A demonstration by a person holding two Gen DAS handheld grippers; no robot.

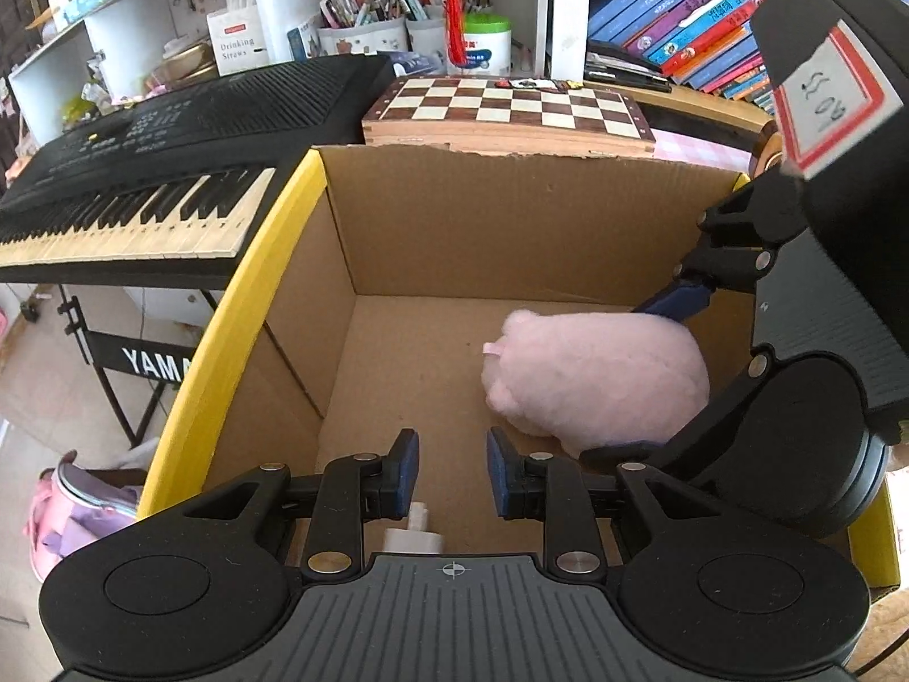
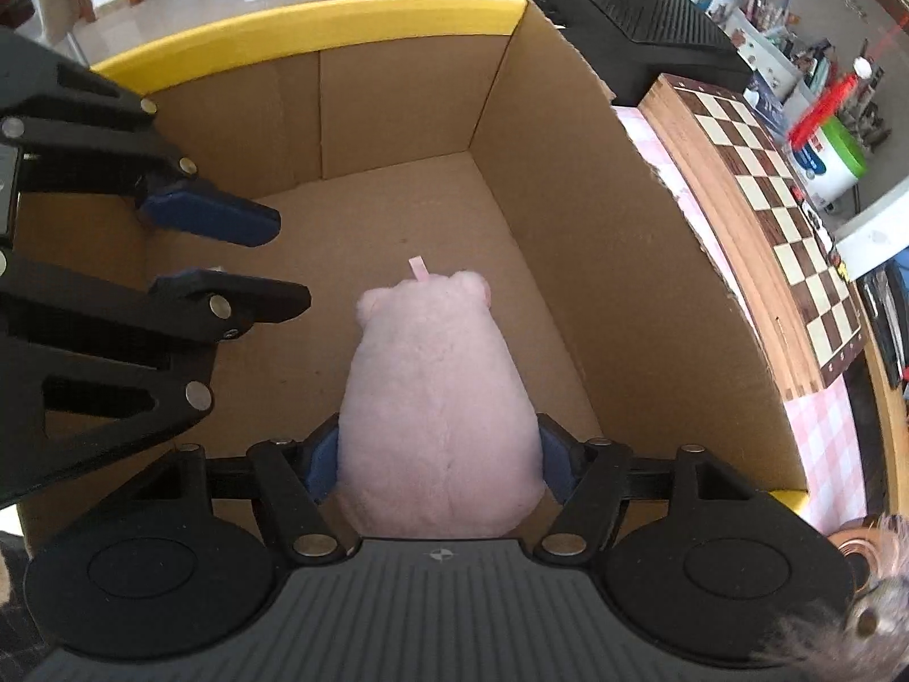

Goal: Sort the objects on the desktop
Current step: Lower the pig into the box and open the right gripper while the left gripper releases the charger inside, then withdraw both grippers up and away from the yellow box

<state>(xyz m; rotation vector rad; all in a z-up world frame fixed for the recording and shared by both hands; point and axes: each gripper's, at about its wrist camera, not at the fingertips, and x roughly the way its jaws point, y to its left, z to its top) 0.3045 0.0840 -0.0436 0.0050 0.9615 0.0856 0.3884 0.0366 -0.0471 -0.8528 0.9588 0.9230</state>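
A pink plush toy (image 2: pixel 437 398) lies on the floor of an open cardboard box (image 2: pixel 596 227) with a yellow rim. My right gripper (image 2: pixel 438 469) reaches down into the box, and its blue pads (image 2: pixel 322 469) lie against both flanks of the plush, holding it. In the left wrist view the same plush (image 1: pixel 591 381) sits at the right of the box (image 1: pixel 466 227), with the right gripper (image 1: pixel 647 375) around it. My left gripper (image 1: pixel 453 469) hangs inside the box beside it, open, with nothing between its fingers. A small white object (image 1: pixel 415 534) lies on the box floor just under it.
A black electronic keyboard (image 1: pixel 142 199) on a stand runs along the box's left side. A wooden chessboard (image 1: pixel 505 108) lies behind the box, with pen cups, a green-lidded tub and stacked books (image 1: pixel 687 28) on shelves beyond. A pink bag (image 1: pixel 74 511) sits on the floor.
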